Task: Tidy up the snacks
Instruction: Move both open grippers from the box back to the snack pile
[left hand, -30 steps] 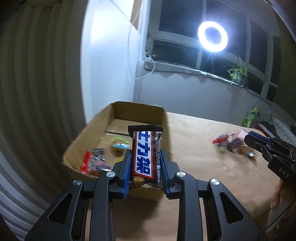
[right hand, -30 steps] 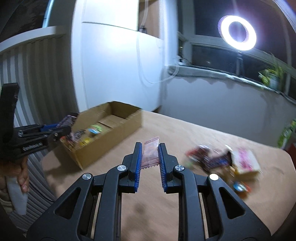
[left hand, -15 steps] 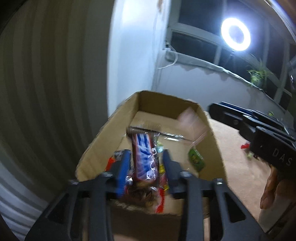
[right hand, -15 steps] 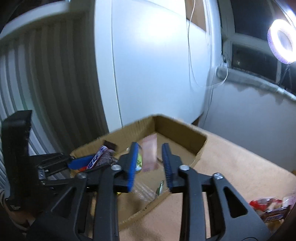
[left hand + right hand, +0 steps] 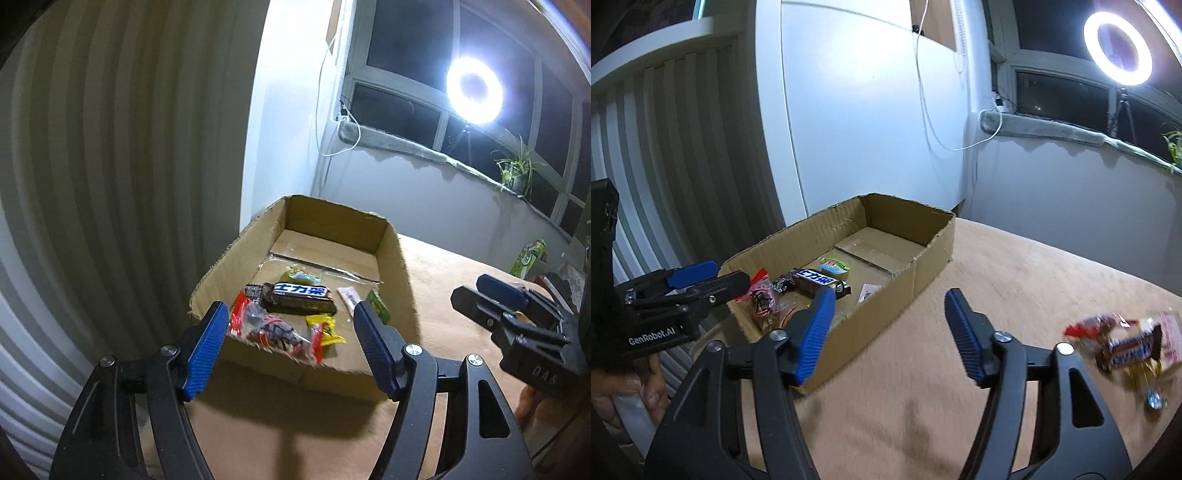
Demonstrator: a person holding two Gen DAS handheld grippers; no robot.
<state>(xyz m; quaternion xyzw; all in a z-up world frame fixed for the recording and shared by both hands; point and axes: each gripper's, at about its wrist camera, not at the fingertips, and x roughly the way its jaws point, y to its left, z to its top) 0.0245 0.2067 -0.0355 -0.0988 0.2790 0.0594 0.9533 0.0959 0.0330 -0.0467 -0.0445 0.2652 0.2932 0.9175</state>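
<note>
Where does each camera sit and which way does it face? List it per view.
Left wrist: on the left gripper, facing the cardboard box; its open fingers and the right gripper show.
Right wrist: on the right gripper, facing box and table; left gripper shows.
Shared: box, chocolate bar.

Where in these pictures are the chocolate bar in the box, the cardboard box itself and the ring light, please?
chocolate bar (image 5: 301, 291): left wrist view, blue label.
cardboard box (image 5: 334, 218): left wrist view, far wall.
ring light (image 5: 1090, 31): right wrist view, glowing rim.
</note>
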